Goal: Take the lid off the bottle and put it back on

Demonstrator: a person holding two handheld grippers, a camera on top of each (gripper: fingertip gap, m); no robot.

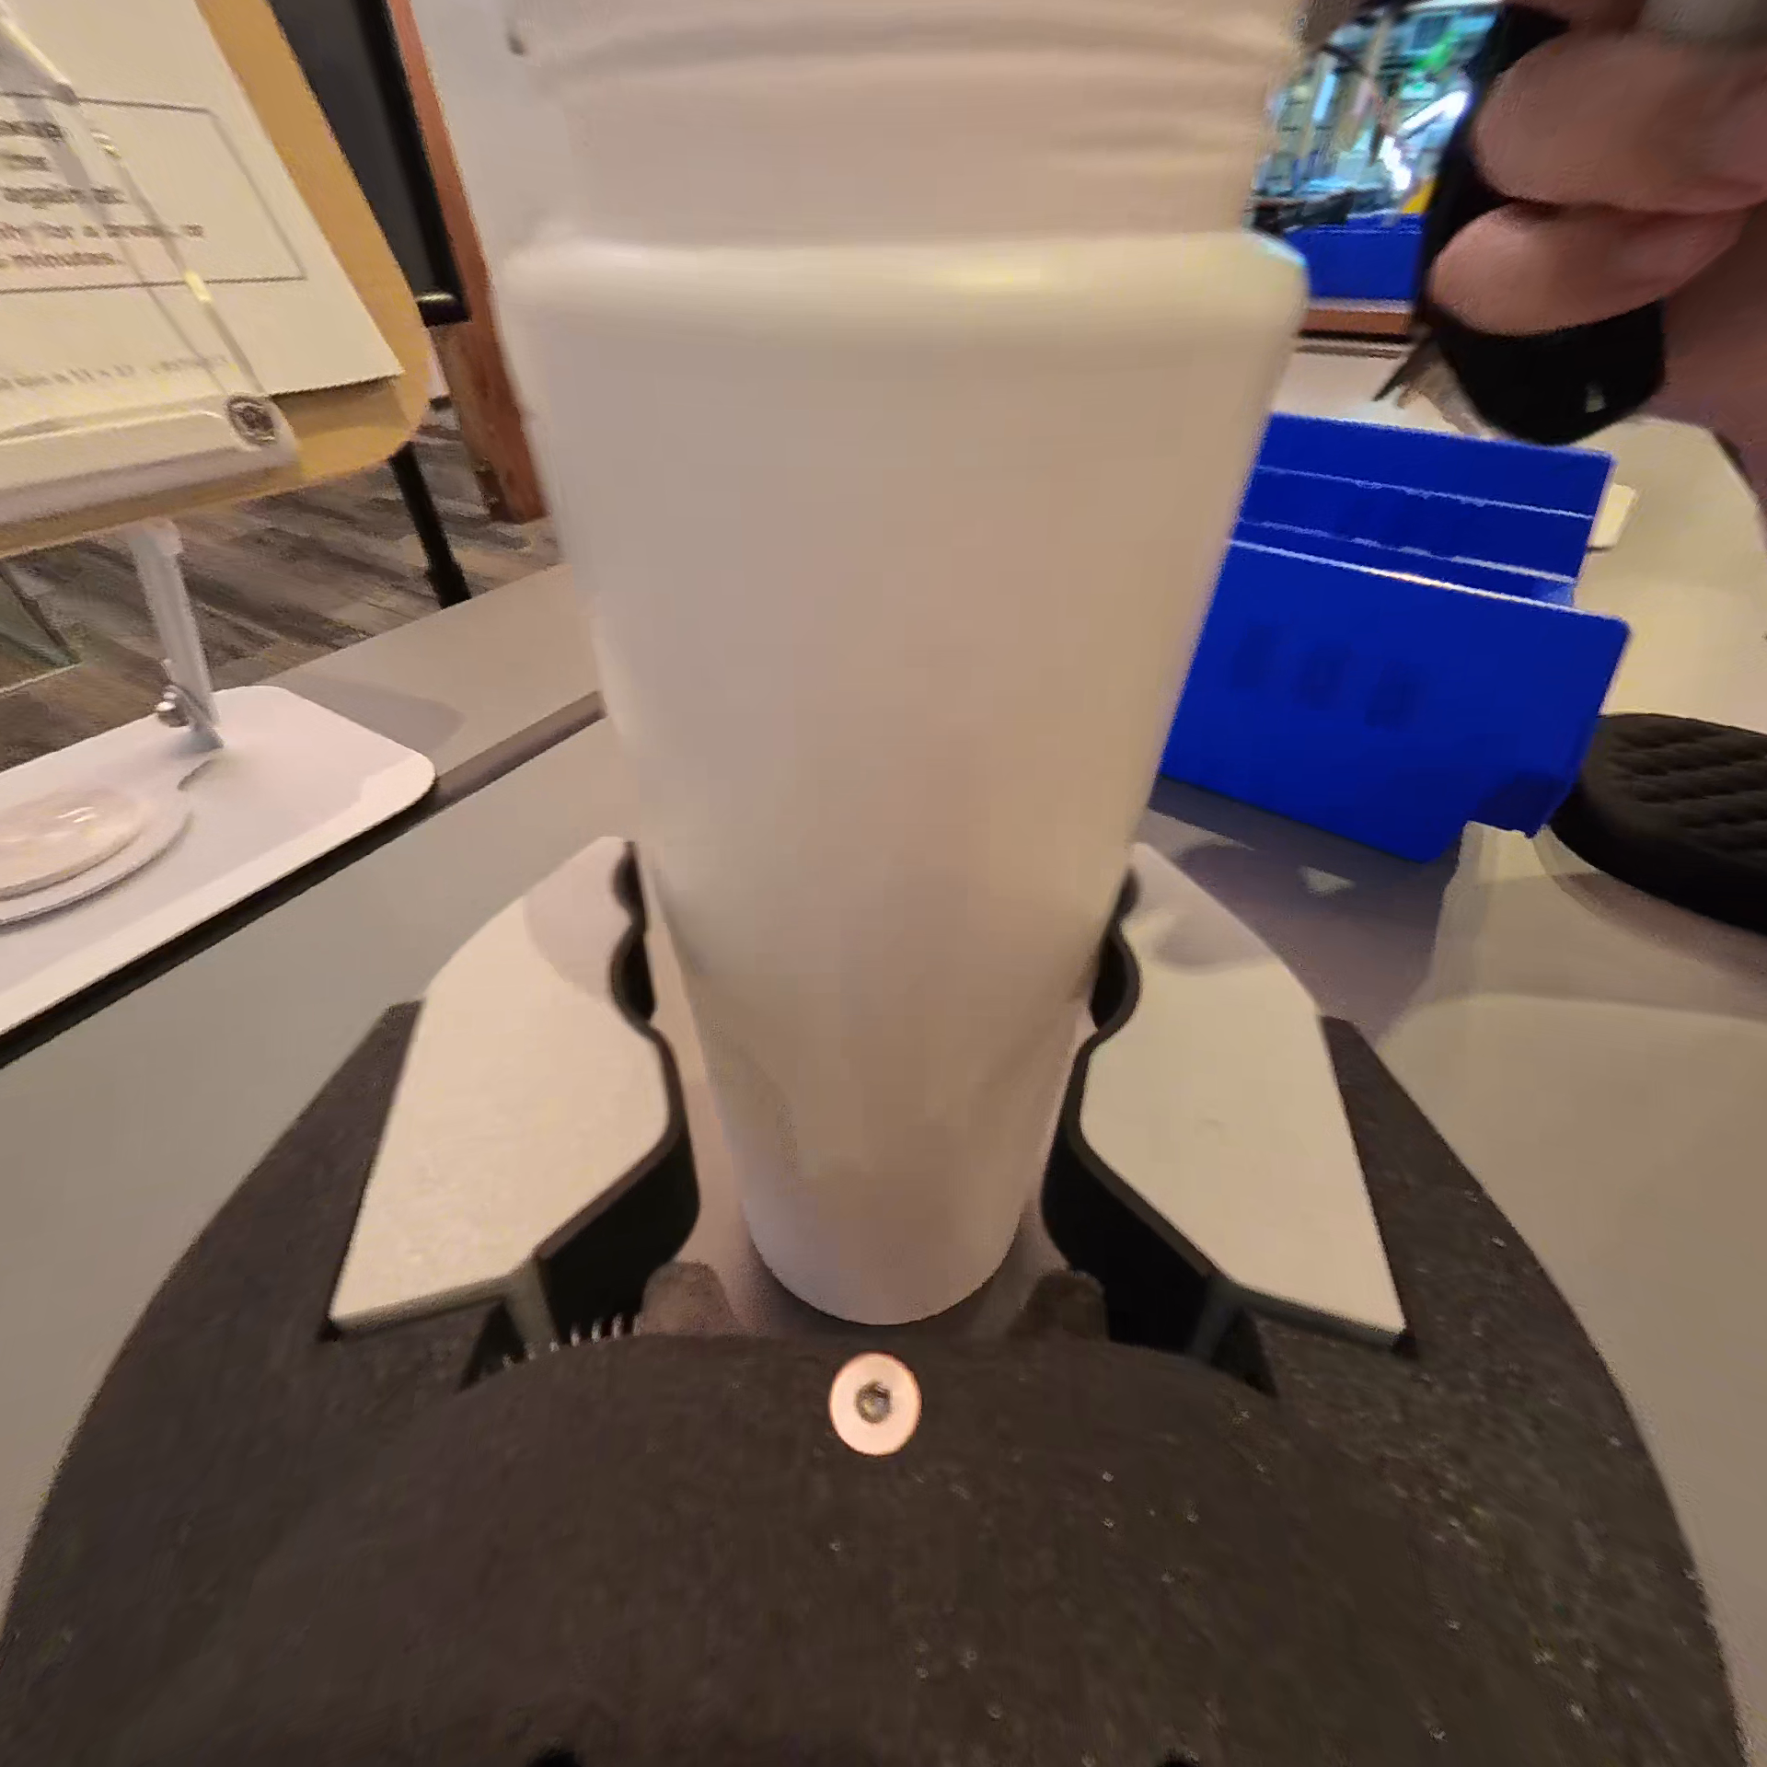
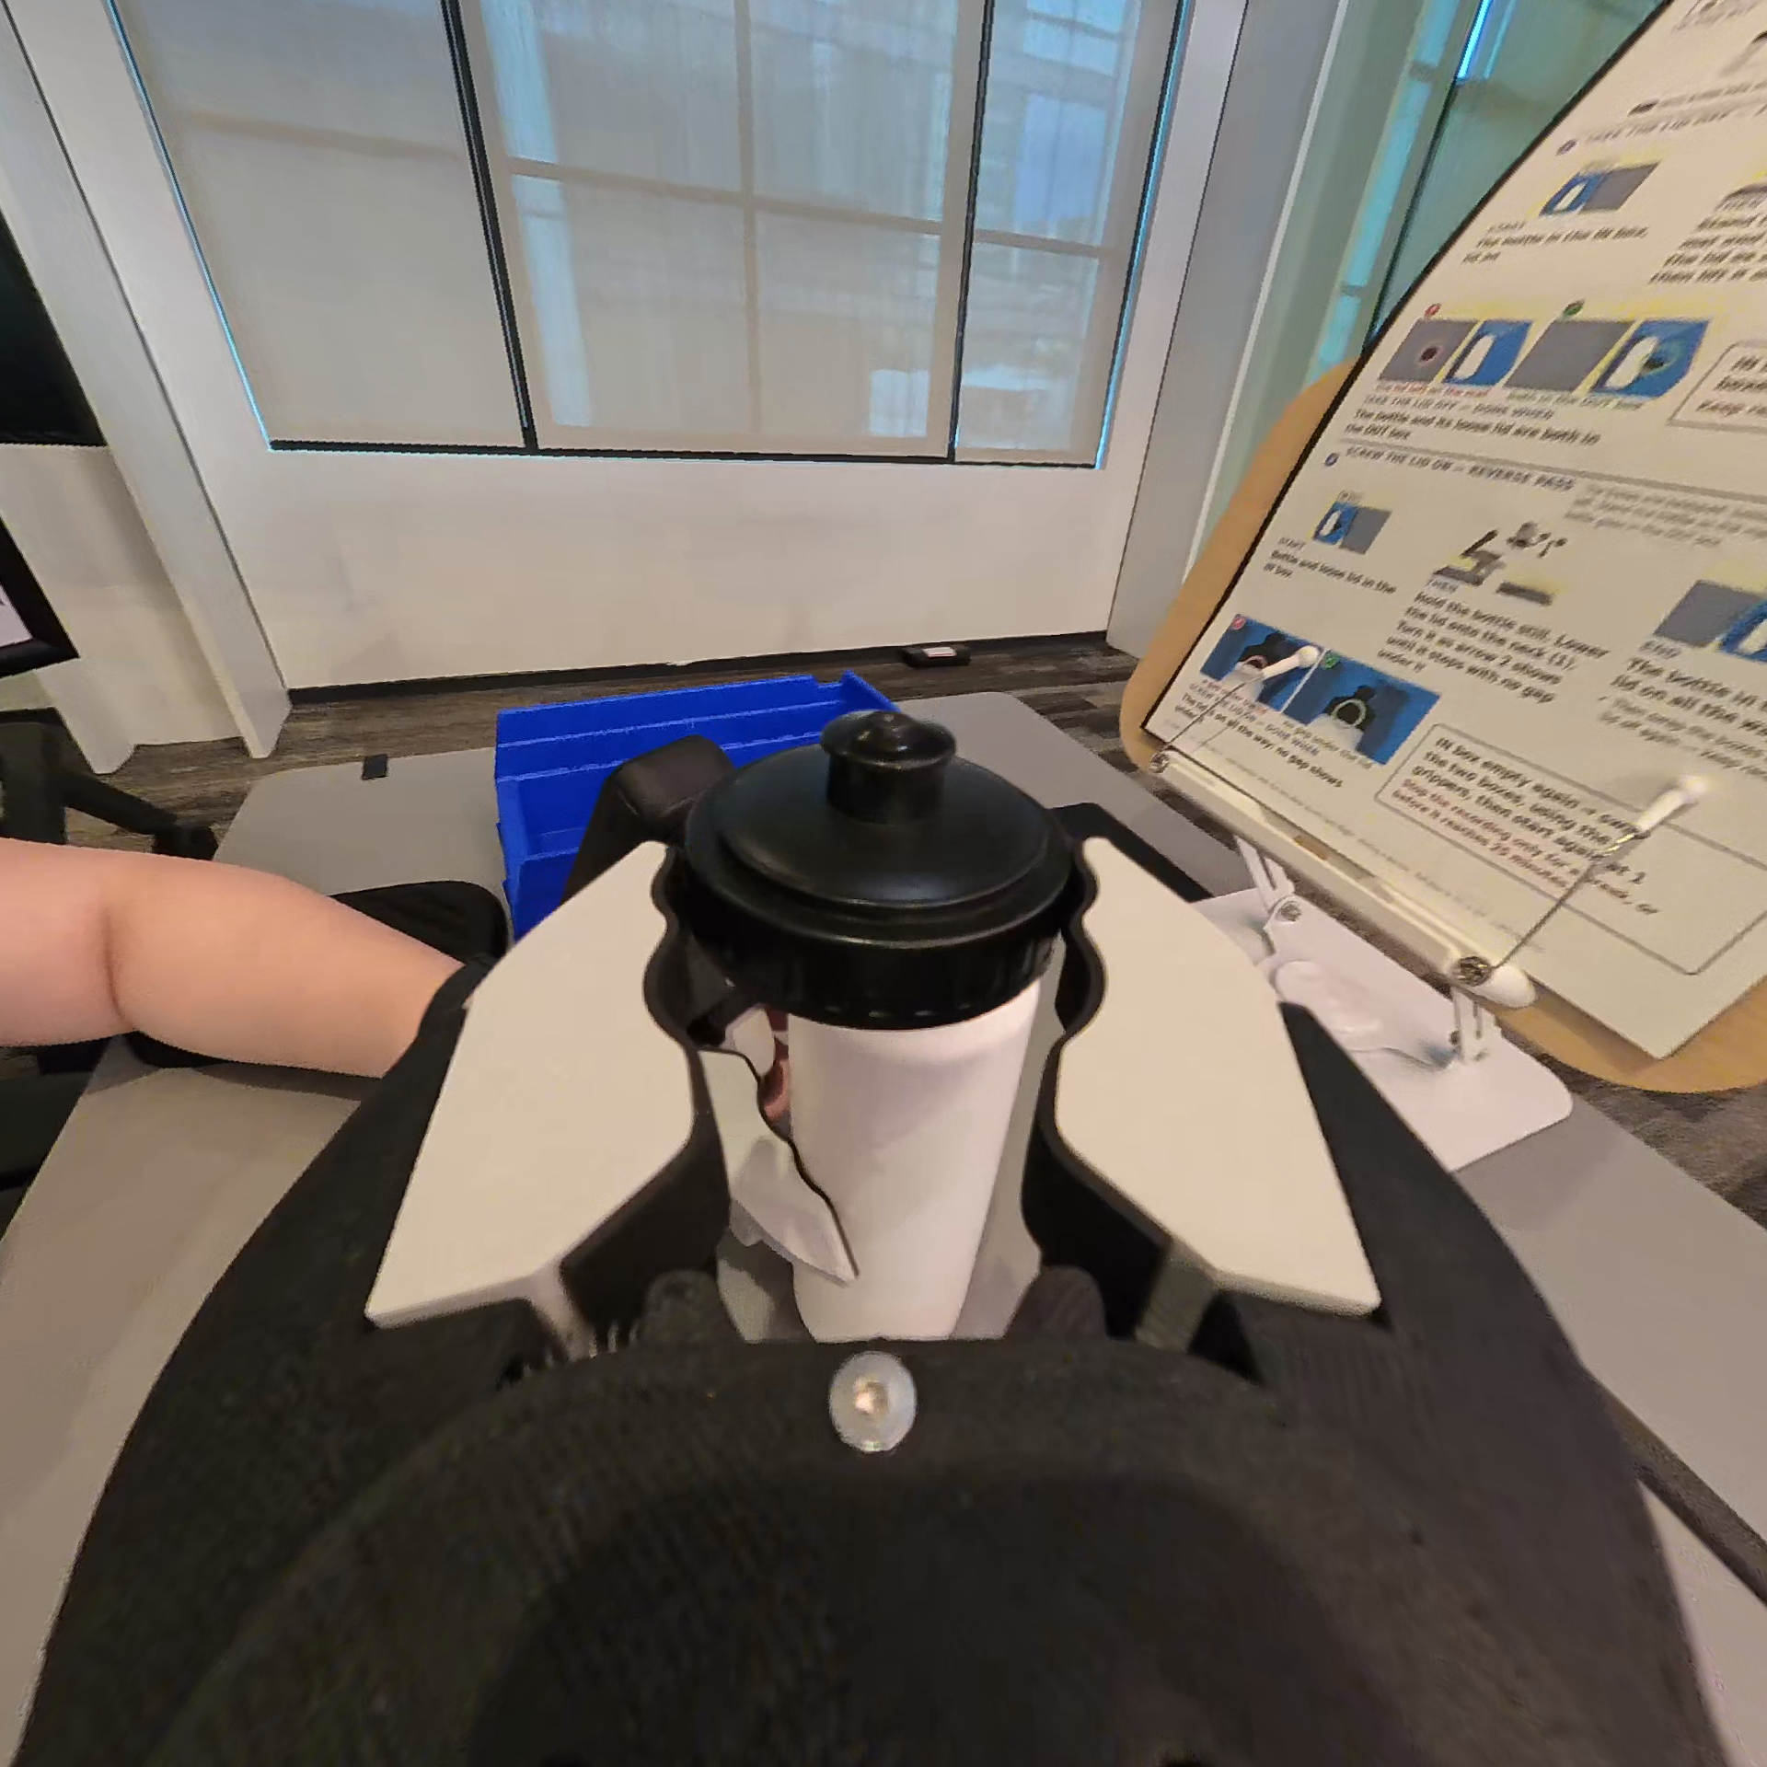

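Two grips: white bottle (image 1: 889,727) clamped upright low in left gripper (image 1: 880,966); black spouted lid (image 2: 875,880) pinched by right gripper (image 2: 875,918).

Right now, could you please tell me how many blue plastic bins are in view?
2: one blue plastic bin behind the white bottle, another farther back; more may be hidden.

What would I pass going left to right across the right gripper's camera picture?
Forearm → blue bin → black lid on the white bottle → instruction board on its white stand.
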